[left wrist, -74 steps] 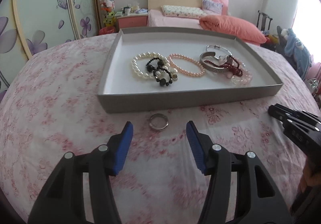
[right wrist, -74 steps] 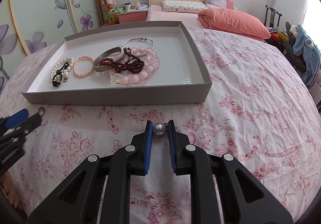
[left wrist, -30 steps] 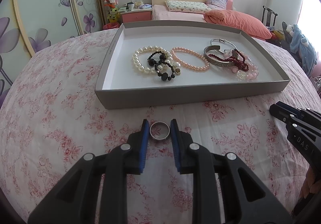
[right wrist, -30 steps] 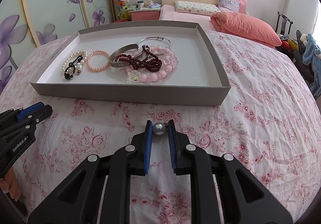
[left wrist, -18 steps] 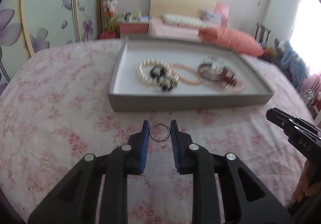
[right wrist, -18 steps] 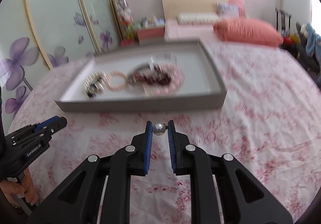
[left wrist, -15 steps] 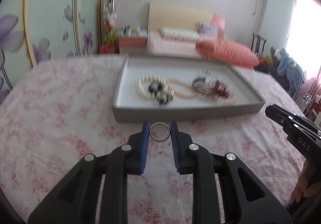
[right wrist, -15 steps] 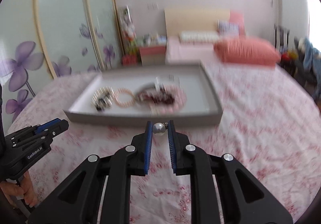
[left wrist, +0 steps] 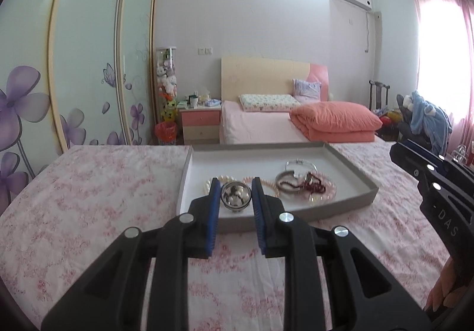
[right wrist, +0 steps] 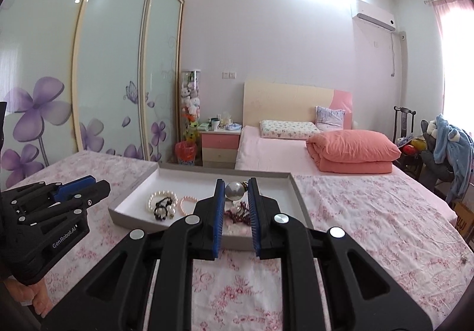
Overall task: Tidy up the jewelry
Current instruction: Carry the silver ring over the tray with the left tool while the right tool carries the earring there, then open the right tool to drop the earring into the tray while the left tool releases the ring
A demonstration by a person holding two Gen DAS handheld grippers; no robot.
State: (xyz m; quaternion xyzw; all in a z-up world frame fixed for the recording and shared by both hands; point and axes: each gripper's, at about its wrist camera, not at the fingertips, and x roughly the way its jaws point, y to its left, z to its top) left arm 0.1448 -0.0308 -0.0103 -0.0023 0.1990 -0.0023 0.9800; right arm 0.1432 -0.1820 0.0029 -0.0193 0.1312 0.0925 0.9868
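My left gripper (left wrist: 236,193) is shut on a silver ring (left wrist: 225,203), held in the air before the near wall of the grey tray (left wrist: 349,202). My right gripper (right wrist: 234,190) is shut on a grey pearl bead (right wrist: 234,190), also lifted, in front of the same tray (right wrist: 130,194). Inside the tray lie a white pearl bracelet (right wrist: 162,198) with black beads, a pink bead bracelet (right wrist: 187,203), silver bangles (left wrist: 286,181) and dark red beads (left wrist: 315,185). The right gripper (left wrist: 398,153) shows at the right edge of the left wrist view, and the left gripper (right wrist: 97,182) at the left of the right wrist view.
The tray rests on a pink flowered bedspread (left wrist: 89,197). Beyond it stand another bed with an orange quilt (left wrist: 334,120), a pink nightstand (left wrist: 200,123), a red bin (left wrist: 166,132) and sliding wardrobe doors (left wrist: 89,64). A chair with blue clothing (right wrist: 447,147) is at the right.
Both grippers have risen from the bedspread and tipped up toward level, each keeping its piece. The tray now sits lower and smaller in both views, with more of the room showing.
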